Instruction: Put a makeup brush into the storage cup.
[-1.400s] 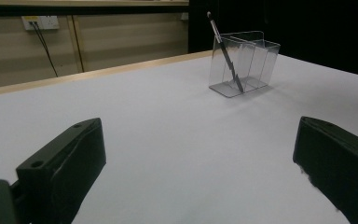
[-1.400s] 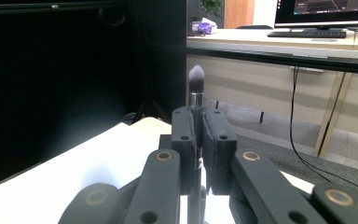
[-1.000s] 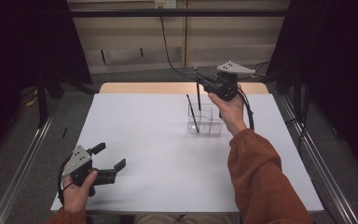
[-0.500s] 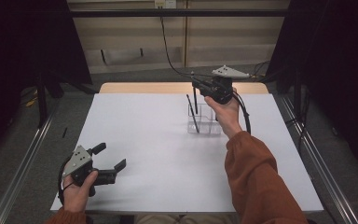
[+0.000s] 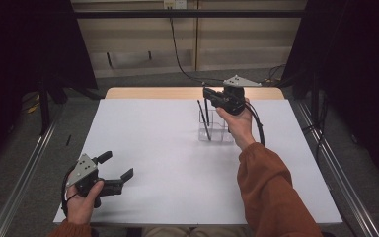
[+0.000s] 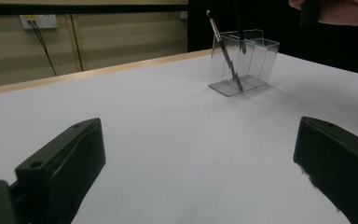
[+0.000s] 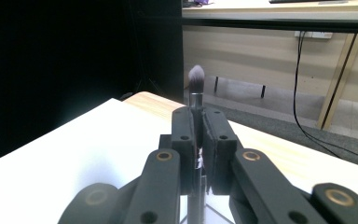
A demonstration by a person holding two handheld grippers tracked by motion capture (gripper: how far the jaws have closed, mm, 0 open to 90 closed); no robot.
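A clear plastic holder (image 5: 217, 132) with compartments stands on the white table (image 5: 168, 163) toward the back right. One black brush (image 5: 203, 118) leans in it. My right gripper (image 5: 208, 94) hovers just above the holder, shut on a second brush (image 7: 196, 79) that stands upright with its pale bristles up. The lower end of that brush (image 6: 239, 28) reaches down into the holder (image 6: 249, 65). My left gripper (image 5: 117, 165) rests low at the front left of the table, open with nothing between its jaws.
The table's wooden back edge (image 5: 177, 93) lies just behind the holder. A cable (image 5: 177, 54) runs from the wall socket toward the right gripper. Metal rails (image 5: 24, 173) flank the table on both sides.
My right gripper has sunk a little with the brush, toward the holder. The left gripper has stayed where it was.
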